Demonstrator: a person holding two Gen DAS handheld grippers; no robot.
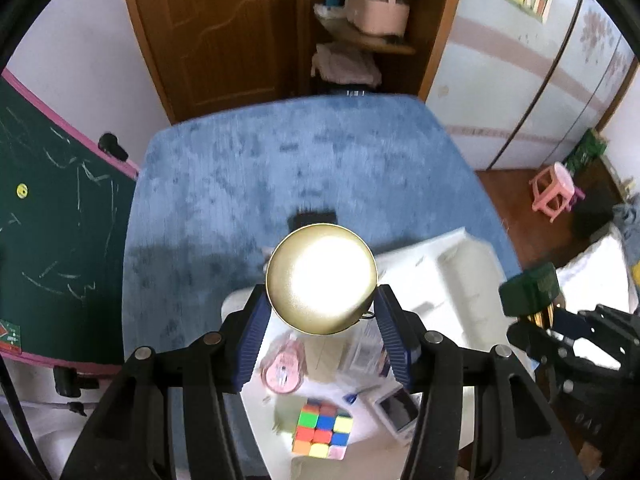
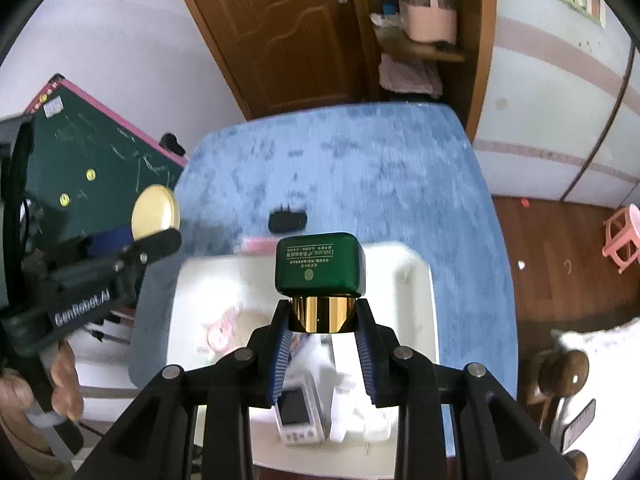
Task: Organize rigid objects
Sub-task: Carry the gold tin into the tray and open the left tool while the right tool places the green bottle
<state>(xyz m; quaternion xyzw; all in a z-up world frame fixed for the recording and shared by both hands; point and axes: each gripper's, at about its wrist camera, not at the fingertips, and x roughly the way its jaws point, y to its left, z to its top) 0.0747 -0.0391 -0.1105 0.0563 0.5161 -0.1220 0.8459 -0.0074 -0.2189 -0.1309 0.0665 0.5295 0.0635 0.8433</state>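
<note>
My left gripper (image 1: 322, 312) is shut on a round gold tin (image 1: 321, 278), held above a white tray (image 1: 456, 276) on the blue table (image 1: 248, 176). My right gripper (image 2: 323, 320) is shut on the gold cap of a green bottle (image 2: 320, 264), held above the same tray (image 2: 416, 280). The right gripper with the bottle shows at the right of the left wrist view (image 1: 532, 308). The left gripper with the tin (image 2: 155, 211) shows at the left of the right wrist view. In the tray lie a Rubik's cube (image 1: 322, 428), a pink tape roll (image 1: 282, 370) and a small white device (image 2: 298, 416).
A small black object (image 1: 312, 216) lies on the blue cloth beyond the tray. A green chalkboard (image 1: 52, 216) stands left of the table. A wooden door (image 1: 224, 32), a shelf with a pink basket (image 1: 378, 12) and a pink stool (image 1: 554, 192) are behind.
</note>
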